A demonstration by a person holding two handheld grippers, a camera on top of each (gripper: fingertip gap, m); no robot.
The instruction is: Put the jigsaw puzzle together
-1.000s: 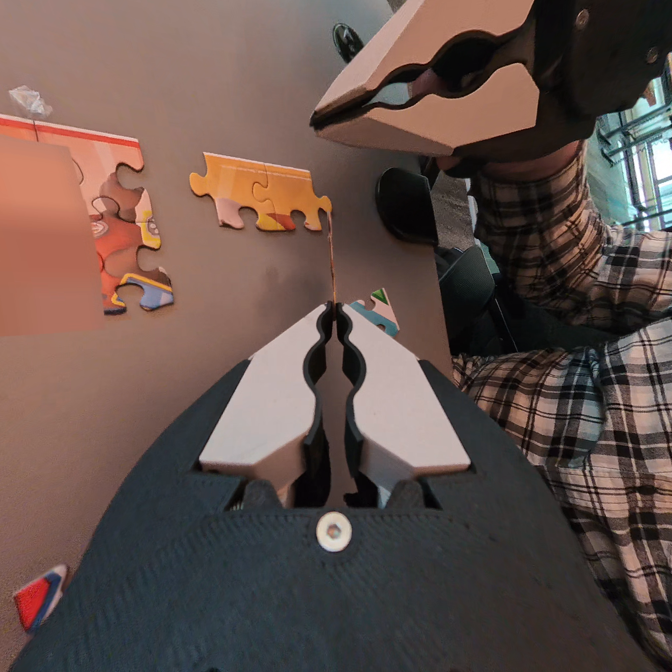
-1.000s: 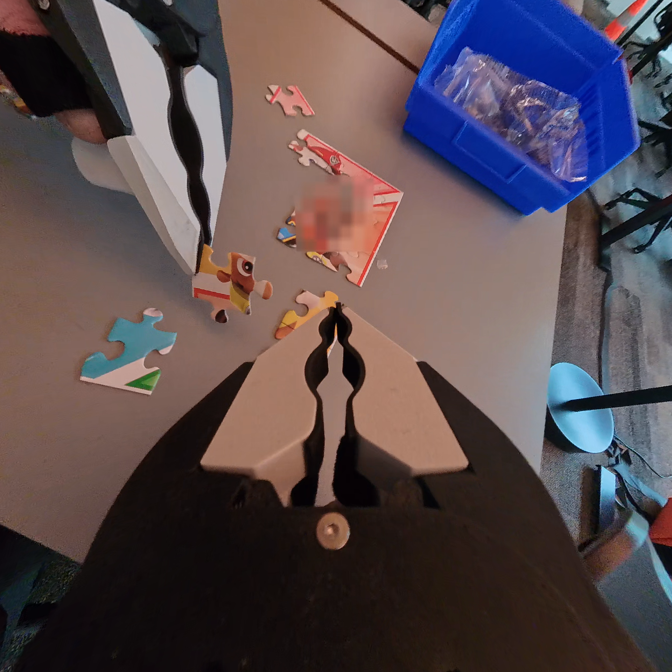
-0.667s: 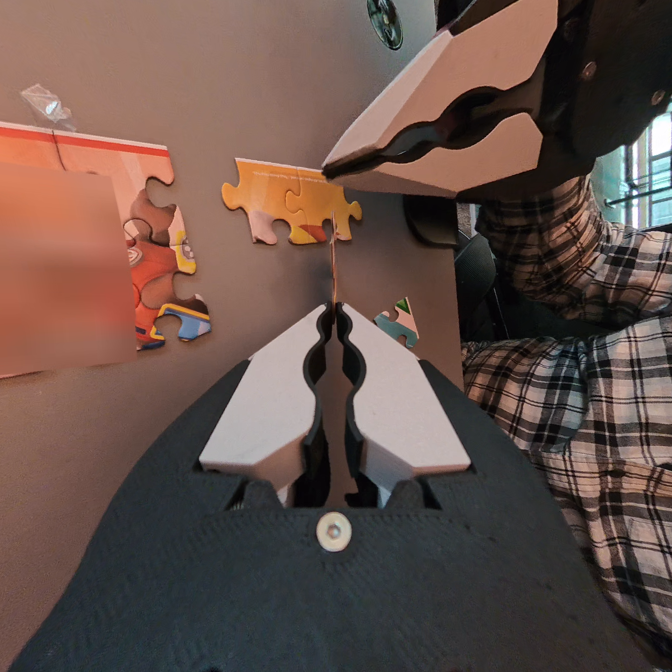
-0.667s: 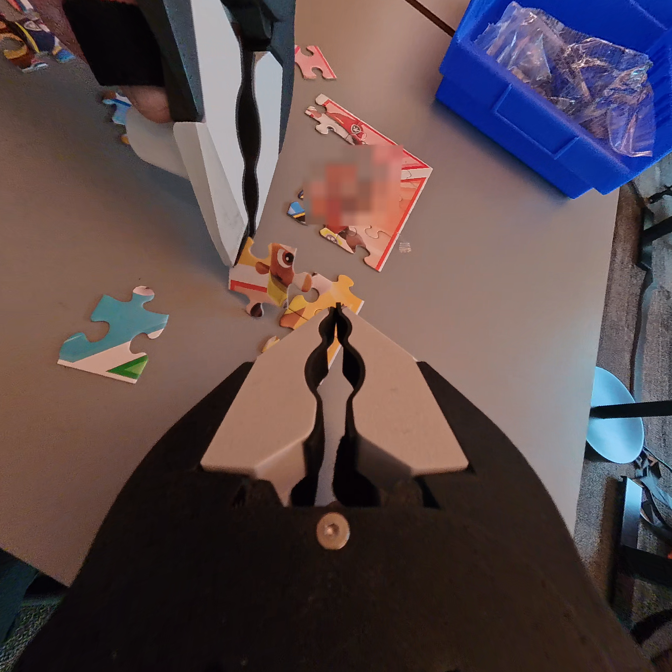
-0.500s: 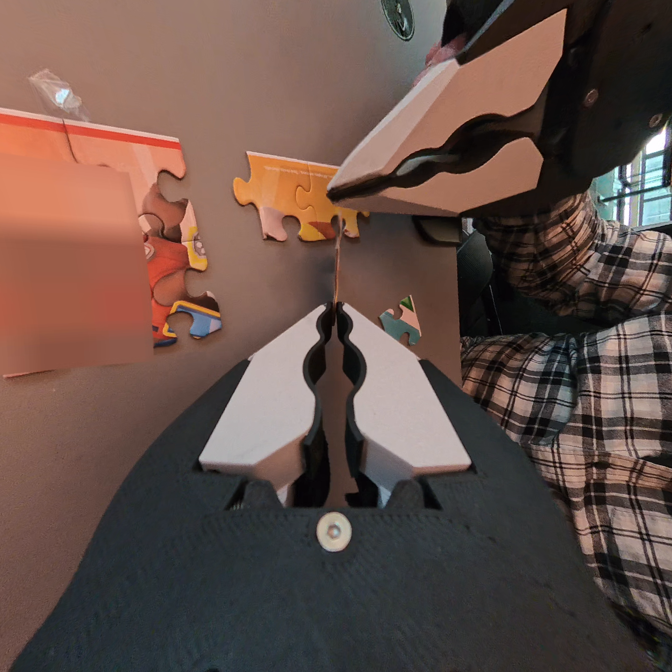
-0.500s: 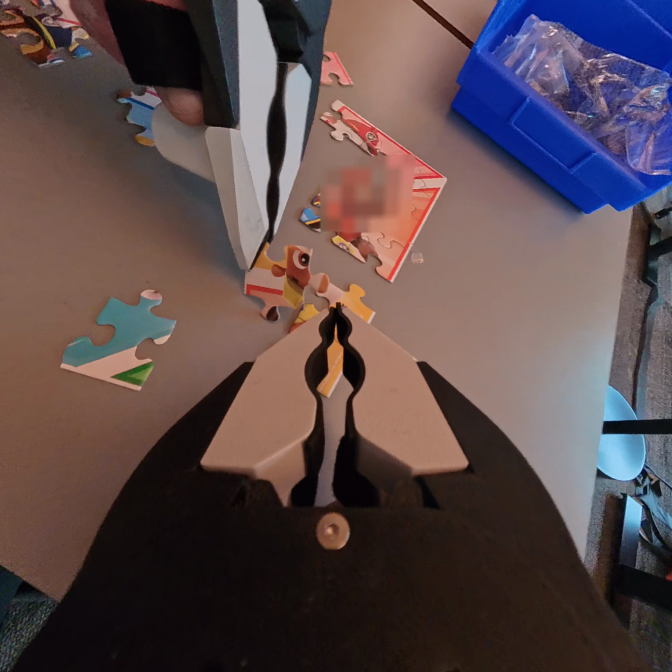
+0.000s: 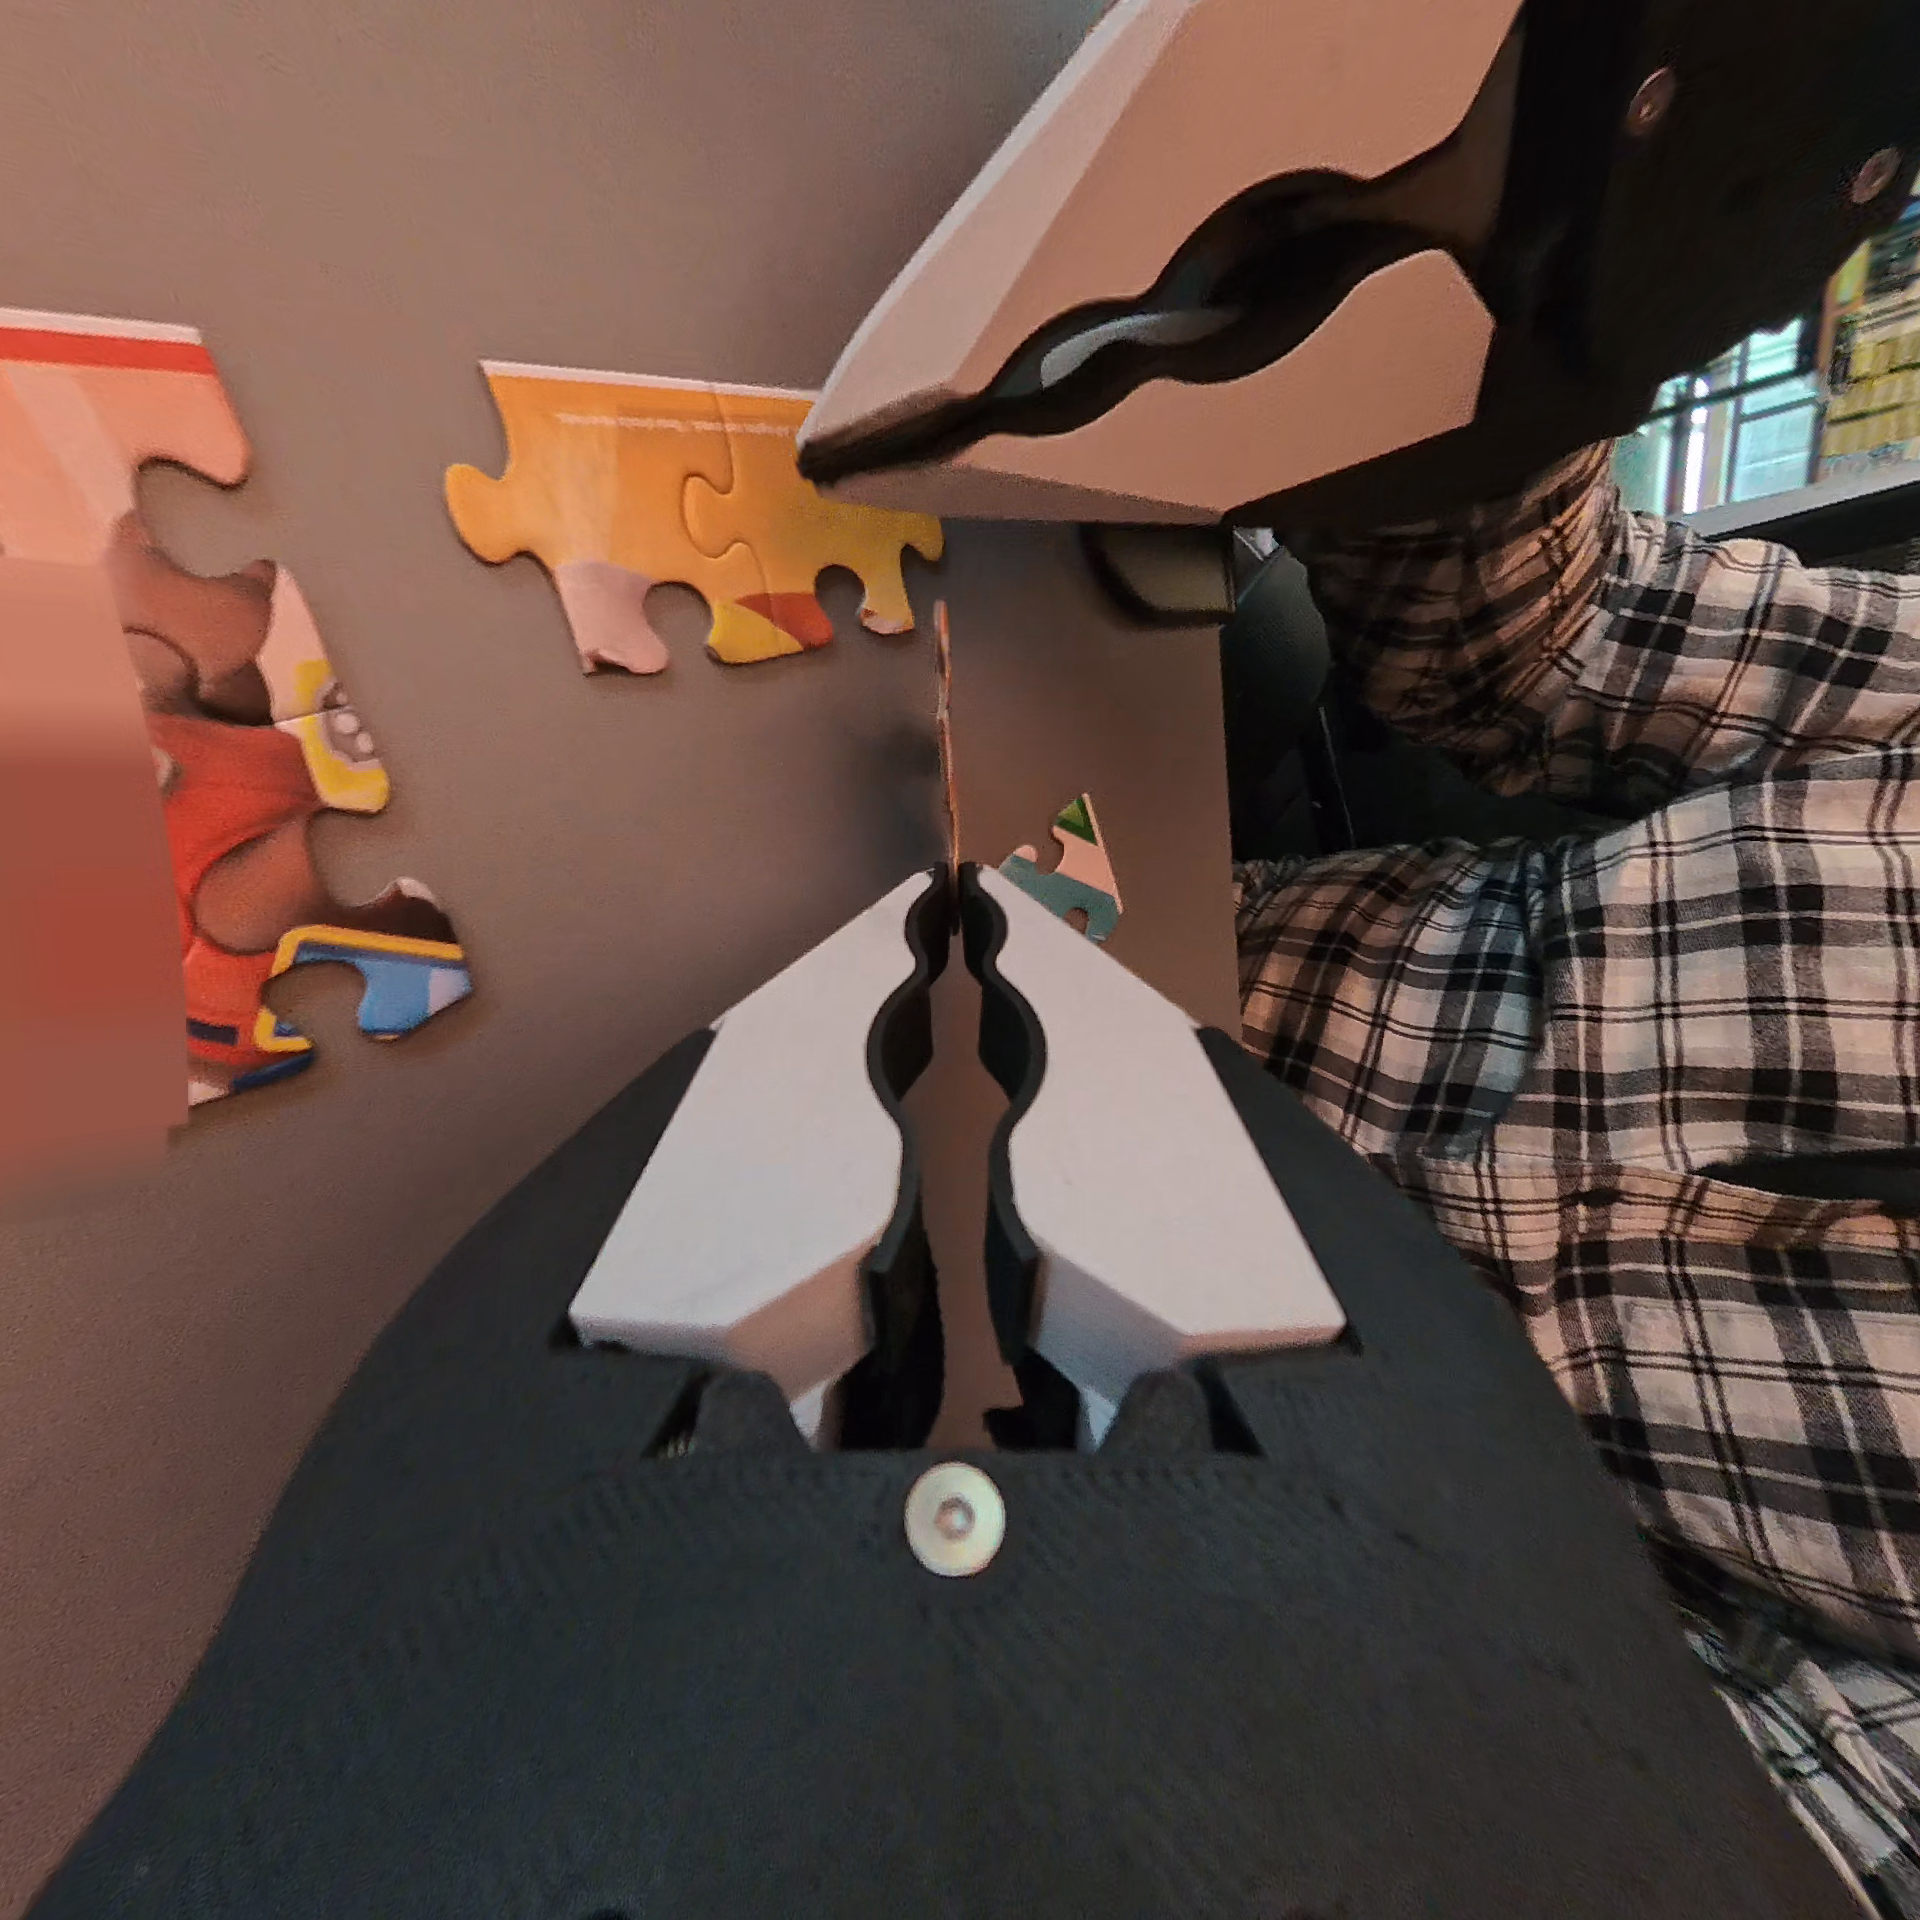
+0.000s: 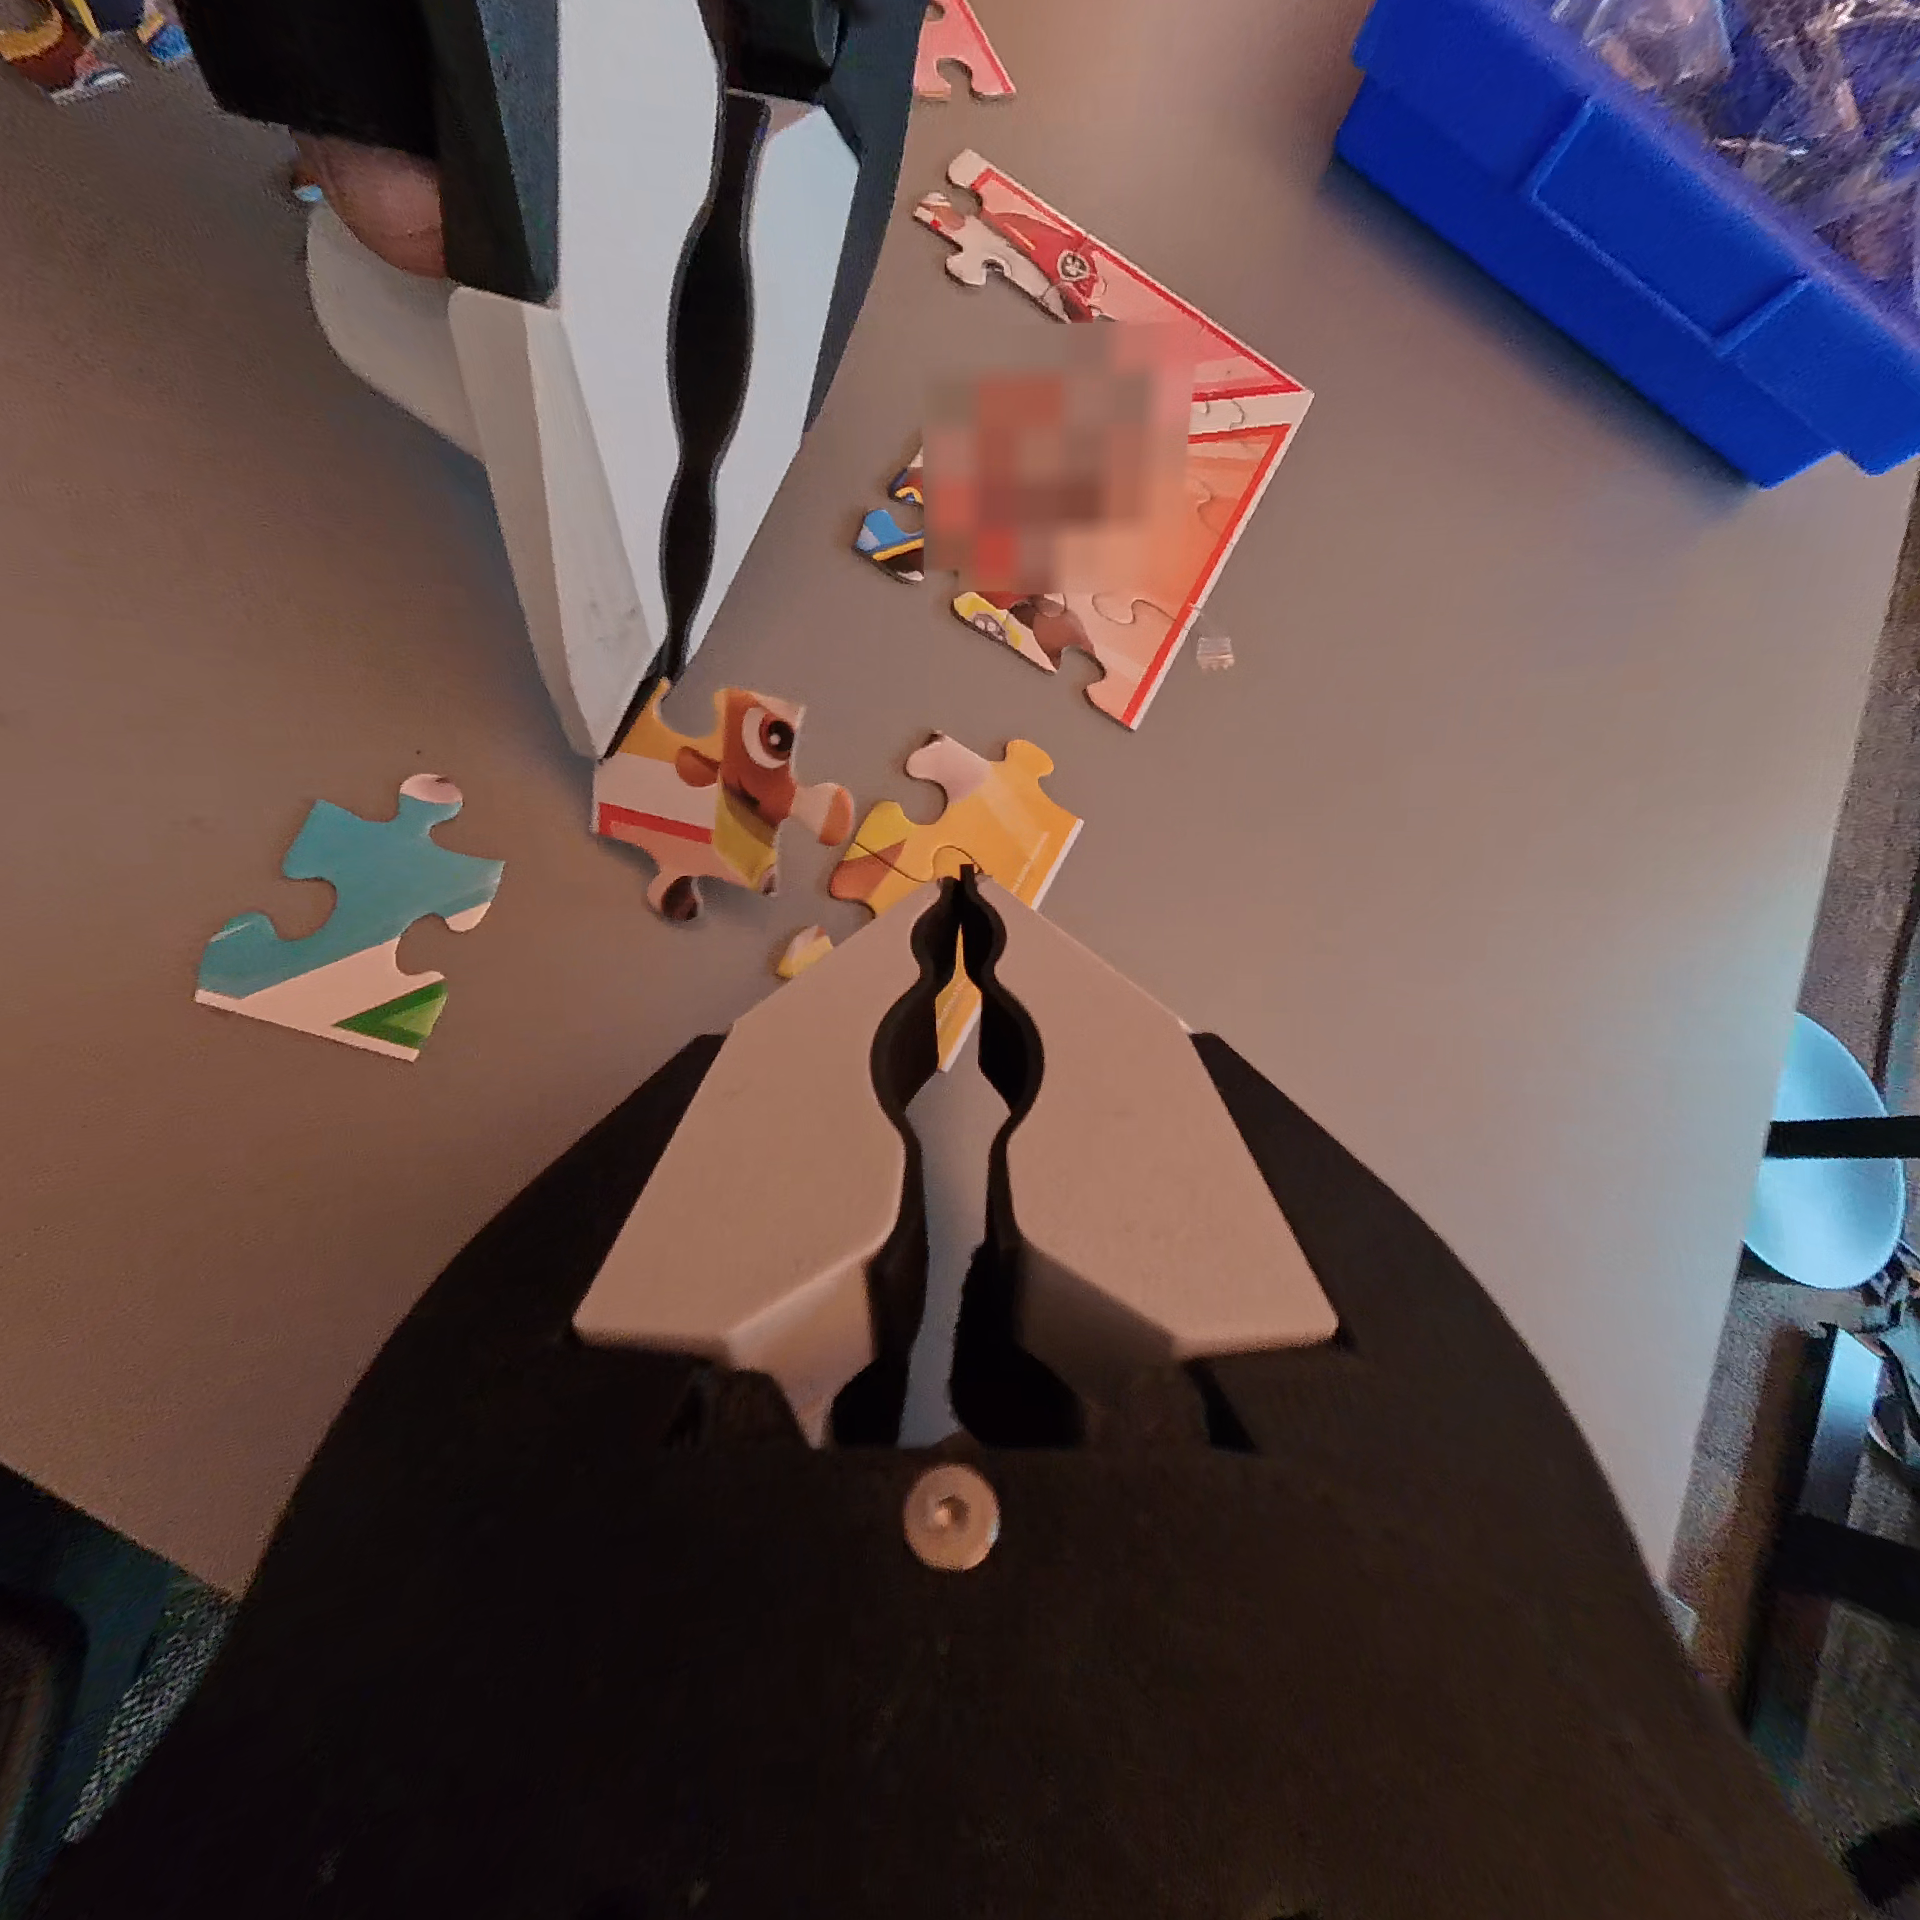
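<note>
Now, from the left wrist view: the left gripper [image 7: 952, 891] has its jaws pinched tight on a puzzle piece [image 7: 943, 727], seen edge-on and standing upright above the grey table [image 7: 623, 187]. Just beyond its top edge lies the yellow two-piece section [image 7: 696, 520], flat on the table, and the right gripper [image 7: 821, 457] comes in from the upper right, its tip pressing on that section's near corner, jaws together. Off to the left sits the larger assembled corner [image 7: 239, 727], red-bordered, part of it hidden by a blur patch. A teal piece [image 7: 1075, 883] peeks out beside the right finger.

Over to the right wrist view: the right gripper [image 8: 961, 883] is closed, empty, tip down on the yellow two-piece section [image 8: 966, 821]. The left gripper [image 8: 634, 717] hangs down from above, clamping the puzzle piece [image 8: 727, 790] by its corner, just beside the yellow section, not yet joined. A teal piece [image 8: 353, 914] lies apart at left. A blue bin [image 8: 1621, 239] stands at the far right.
</note>
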